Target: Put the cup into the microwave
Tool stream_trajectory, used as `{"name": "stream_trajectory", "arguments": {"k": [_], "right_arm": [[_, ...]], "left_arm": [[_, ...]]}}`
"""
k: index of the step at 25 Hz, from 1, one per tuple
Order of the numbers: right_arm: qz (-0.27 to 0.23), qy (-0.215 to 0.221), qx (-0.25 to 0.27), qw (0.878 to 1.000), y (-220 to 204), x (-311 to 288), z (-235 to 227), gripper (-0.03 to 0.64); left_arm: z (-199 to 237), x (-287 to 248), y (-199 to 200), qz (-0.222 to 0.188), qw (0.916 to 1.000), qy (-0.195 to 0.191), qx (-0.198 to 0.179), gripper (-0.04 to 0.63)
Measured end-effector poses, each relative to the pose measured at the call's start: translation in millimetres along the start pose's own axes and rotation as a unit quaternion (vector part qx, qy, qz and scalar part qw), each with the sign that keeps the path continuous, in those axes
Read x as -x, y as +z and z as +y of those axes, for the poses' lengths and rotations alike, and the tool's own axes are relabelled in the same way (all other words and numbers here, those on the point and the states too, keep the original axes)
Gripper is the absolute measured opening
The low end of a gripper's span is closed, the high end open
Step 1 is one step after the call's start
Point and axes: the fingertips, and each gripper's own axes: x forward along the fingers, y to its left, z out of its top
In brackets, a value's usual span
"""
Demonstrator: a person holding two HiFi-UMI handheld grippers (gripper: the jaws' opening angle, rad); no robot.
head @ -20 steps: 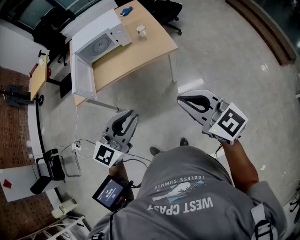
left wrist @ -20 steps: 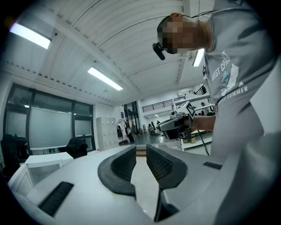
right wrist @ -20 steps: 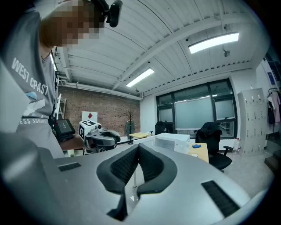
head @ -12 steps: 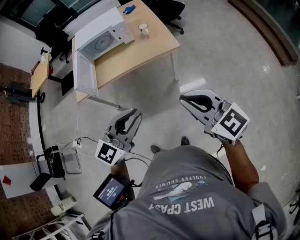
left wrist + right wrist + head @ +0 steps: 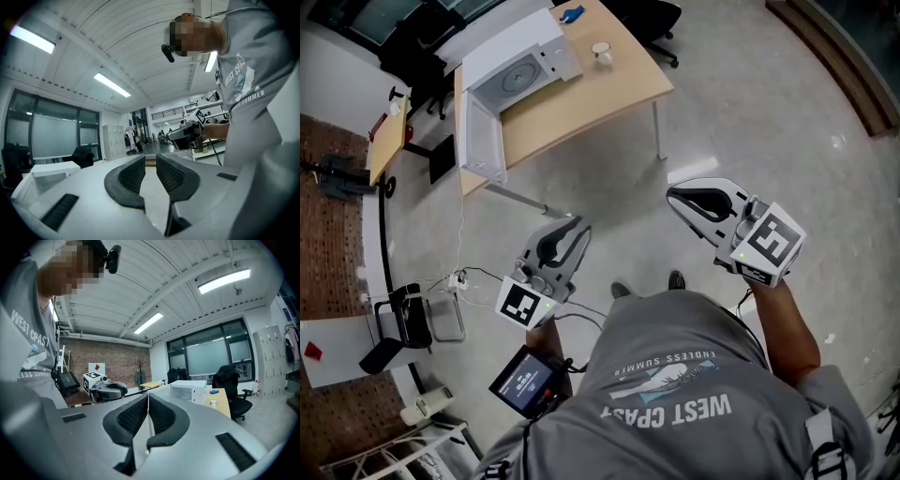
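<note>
Table (image 5: 581, 103): light wood, far across floor from person.
Microwave (image 5: 520, 70): white, on table, door swung open.
R gripper (image 5: 672, 194): jaws closed tip to tip, nothing in them.
L gripper (image 5: 576, 226): jaws a slit apart, nothing btwn.
Cup (image 5: 601, 52): upright on table, near microwave's right side, outside it.
</note>
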Motion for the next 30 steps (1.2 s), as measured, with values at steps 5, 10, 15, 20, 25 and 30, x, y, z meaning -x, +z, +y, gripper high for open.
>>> {"name": "stream_trajectory", "arguments": {"k": [5, 10, 15, 20, 25, 30], "right_arm": [[-0.002, -0.011, -0.014, 1.0, 5, -25, 17, 0.02], [-0.001, -0.031, -0.019, 0.999, 13, -51, 27, 0.02], [-0.004, -0.039, -0.018, 0.999, 20, -85, 43, 0.02], [0.001, -0.048, -0.018, 0.999, 21, -112, 55, 0.02], [0.001, -0.058, -0.015, 0.998, 22, -142, 65, 0.02], [0.002, -0.067, -0.007, 0.998, 24, -165, 76, 0.02]], "left_arm": [[15, 26, 1, -0.01, 0.9999, -0.006, -0.002, 0.087], [36, 50, 5, -0.015, 0.9997, -0.017, -0.004, 0.087], [64, 79, 5, -0.024, 0.9995, -0.018, -0.007, 0.087], [84, 104, 2, -0.03, 0.9992, -0.023, -0.008, 0.087], [107, 127, -5, -0.039, 0.9989, -0.025, -0.011, 0.083], [123, 147, -9, -0.051, 0.9981, -0.029, -0.017, 0.04]]}}
